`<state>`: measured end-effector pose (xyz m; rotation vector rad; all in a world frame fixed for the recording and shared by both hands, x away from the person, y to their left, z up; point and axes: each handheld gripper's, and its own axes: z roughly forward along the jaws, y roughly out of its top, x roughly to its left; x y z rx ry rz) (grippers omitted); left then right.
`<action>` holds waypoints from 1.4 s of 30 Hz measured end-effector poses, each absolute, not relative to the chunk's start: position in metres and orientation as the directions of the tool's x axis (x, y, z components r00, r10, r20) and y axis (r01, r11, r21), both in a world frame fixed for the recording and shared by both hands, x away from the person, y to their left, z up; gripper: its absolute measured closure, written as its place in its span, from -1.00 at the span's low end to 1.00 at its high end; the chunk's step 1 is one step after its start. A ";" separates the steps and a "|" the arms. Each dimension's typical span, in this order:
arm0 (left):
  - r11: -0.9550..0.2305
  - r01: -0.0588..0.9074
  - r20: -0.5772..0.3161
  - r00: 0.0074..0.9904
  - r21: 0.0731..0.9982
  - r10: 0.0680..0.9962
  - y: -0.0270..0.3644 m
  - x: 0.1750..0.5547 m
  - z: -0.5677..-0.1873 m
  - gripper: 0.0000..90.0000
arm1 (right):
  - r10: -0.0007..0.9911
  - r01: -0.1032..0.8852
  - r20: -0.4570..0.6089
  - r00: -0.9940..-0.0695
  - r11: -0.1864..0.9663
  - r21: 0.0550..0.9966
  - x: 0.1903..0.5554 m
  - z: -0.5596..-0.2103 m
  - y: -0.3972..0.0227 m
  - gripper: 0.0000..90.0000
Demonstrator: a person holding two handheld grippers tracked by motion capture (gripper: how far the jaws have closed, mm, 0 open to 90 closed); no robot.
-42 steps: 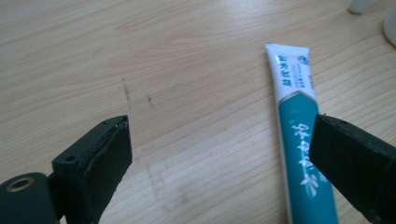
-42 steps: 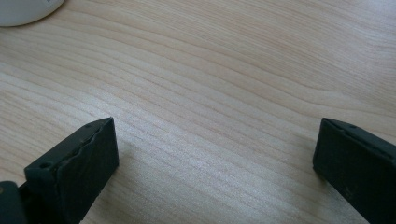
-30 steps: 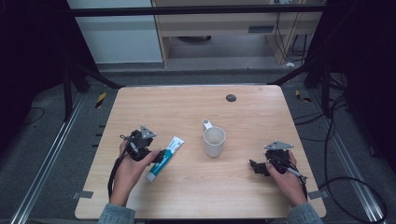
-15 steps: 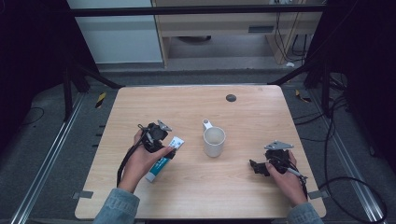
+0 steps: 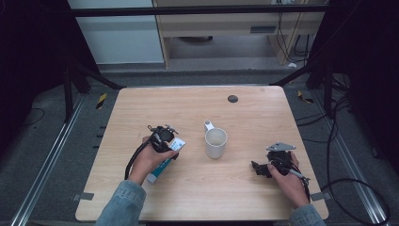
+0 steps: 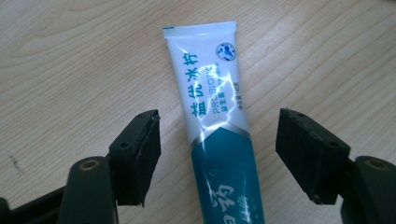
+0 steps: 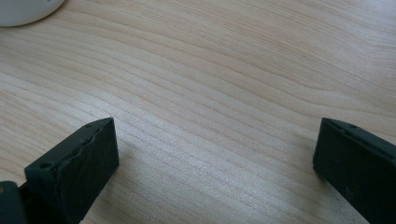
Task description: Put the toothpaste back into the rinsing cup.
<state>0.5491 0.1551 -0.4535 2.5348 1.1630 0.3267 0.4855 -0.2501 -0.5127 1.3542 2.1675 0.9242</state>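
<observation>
Two black hand-held grippers work over a pale wooden table (image 5: 244, 108). The left gripper (image 6: 217, 156) straddles a white-and-teal toothpaste tube (image 6: 215, 121) lying flat on the wood, left of a white ceramic mug (image 5: 215, 142) that stands upright mid-table. Its jaws have just been closing, with the tube between them; a gap shows on either side, so the pads are not yet pressing. From the high view the tube's lower end appears to run beneath the person's left hand (image 5: 153, 157), though that is hard to confirm. The right gripper (image 7: 217, 161) rests low at the table's right side, jaws wide apart over bare wood.
</observation>
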 end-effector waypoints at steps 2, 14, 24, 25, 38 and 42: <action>-0.606 0.698 0.060 0.635 0.382 0.770 0.155 0.552 -0.457 -0.25 | 0.899 0.619 -0.004 -0.437 0.305 0.724 0.485 -0.513 -0.250 -0.99; -0.604 0.715 0.050 0.630 0.353 0.775 0.151 0.560 -0.465 -0.05 | 0.899 0.620 -0.004 -0.437 0.304 0.724 0.485 -0.513 -0.250 -0.99; -0.595 0.721 0.025 0.629 0.354 0.777 0.151 0.563 -0.467 0.08 | 0.899 0.620 -0.004 -0.437 0.304 0.724 0.485 -0.513 -0.250 -0.99; -0.595 0.721 0.025 0.629 0.354 0.777 0.151 0.563 -0.467 0.08 | 0.899 0.620 -0.004 -0.437 0.304 0.724 0.485 -0.513 -0.250 -0.99; -0.583 0.737 0.008 0.618 0.343 0.786 0.152 0.566 -0.468 0.18 | 0.900 0.620 -0.004 -0.437 0.304 0.724 0.485 -0.513 -0.250 -0.99; -0.582 0.740 0.010 0.616 0.336 0.788 0.151 0.566 -0.467 0.25 | 0.899 0.619 -0.006 -0.437 0.306 0.723 0.485 -0.513 -0.250 -0.99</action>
